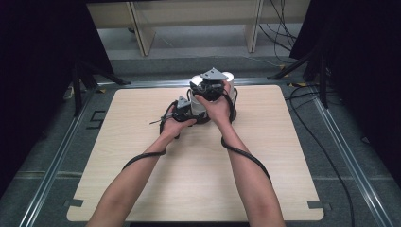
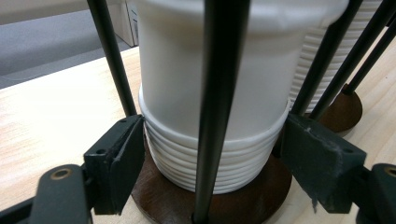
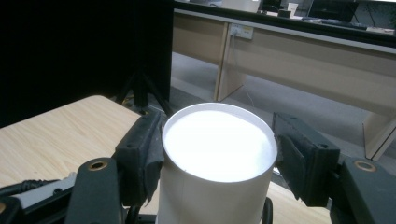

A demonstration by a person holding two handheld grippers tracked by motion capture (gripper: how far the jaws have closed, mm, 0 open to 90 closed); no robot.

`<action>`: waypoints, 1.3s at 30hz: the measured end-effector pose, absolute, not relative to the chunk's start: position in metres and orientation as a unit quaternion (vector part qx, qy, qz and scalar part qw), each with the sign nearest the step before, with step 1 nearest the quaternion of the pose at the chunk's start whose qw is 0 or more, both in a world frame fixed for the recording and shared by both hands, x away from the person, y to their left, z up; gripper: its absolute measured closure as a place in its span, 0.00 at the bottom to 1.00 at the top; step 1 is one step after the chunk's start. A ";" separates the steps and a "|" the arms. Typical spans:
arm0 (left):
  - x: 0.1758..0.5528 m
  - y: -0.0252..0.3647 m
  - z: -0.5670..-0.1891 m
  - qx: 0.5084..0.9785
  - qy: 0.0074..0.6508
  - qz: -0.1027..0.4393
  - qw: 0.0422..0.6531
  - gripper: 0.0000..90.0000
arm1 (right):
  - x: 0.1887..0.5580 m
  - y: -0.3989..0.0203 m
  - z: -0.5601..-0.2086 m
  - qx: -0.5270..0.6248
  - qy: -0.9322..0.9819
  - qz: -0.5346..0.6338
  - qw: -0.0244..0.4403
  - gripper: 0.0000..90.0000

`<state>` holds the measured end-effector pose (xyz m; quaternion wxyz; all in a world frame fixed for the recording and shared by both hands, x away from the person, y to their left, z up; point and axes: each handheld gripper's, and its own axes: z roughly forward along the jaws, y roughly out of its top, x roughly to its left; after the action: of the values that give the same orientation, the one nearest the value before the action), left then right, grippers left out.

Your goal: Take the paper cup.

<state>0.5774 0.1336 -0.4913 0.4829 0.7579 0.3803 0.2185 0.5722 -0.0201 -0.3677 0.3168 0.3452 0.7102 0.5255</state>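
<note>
A: While your left gripper (image 2: 212,154) sits low at the rack's brown base (image 2: 243,200), what do its jaws hold?
B: They stand wide on either side of the ribbed white cup stack (image 2: 215,140), a black rod (image 2: 217,93) between; whether the pads touch it, you can't tell.
A: And your right gripper (image 3: 218,149)?
B: It's pressed against the rim of the top white cup (image 3: 217,140), at the far middle of the wooden table (image 1: 198,165).
</note>
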 end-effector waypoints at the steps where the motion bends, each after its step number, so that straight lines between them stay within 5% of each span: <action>1: 0.577 0.133 -0.491 0.756 0.381 0.218 0.486 0.24 | 0.572 -0.021 -0.366 0.345 0.708 0.529 0.316 0.40; 23: 0.555 0.147 -0.466 0.759 0.374 0.243 0.473 0.05 | 0.553 -0.029 -0.334 0.334 0.690 0.557 0.320 0.40; 39: 0.519 0.171 -0.447 0.751 0.366 0.241 0.495 0.00 | 0.524 -0.039 -0.330 0.334 0.683 0.568 0.315 0.40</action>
<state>0.5190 0.1712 -0.4469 0.4947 0.7507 0.3655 0.2410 0.5245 -0.0392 -0.3304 0.3147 0.3335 0.6833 0.5682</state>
